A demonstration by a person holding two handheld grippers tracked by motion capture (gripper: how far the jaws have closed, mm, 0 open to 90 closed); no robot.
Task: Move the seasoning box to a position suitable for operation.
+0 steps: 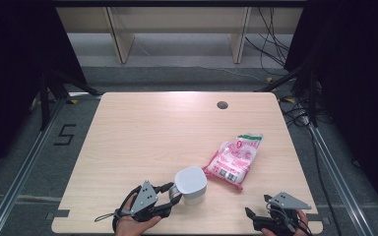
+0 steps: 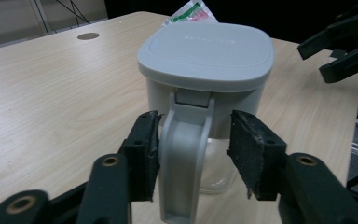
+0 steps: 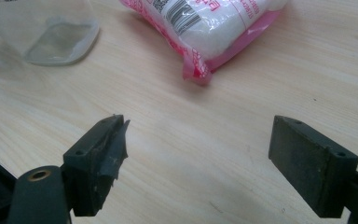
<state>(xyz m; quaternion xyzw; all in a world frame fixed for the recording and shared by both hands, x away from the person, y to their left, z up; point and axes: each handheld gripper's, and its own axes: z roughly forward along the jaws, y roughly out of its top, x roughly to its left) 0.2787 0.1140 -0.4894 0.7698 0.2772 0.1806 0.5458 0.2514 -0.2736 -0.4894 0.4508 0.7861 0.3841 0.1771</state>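
Squarish plastic jug (image 2: 205, 84), smooth grey lid (image 2: 207, 51), upright.

A light wood table (image 1: 142, 142) with rounded corners is seen. A round grey grommet (image 1: 222, 104) is set in its far side. A jug (image 1: 191, 185) with a grey lid is stood upright near the near edge. A pink-and-white bag (image 1: 234, 160) is laid flat just beside the jug, on its right and farther back. Whether they touch cannot be told.
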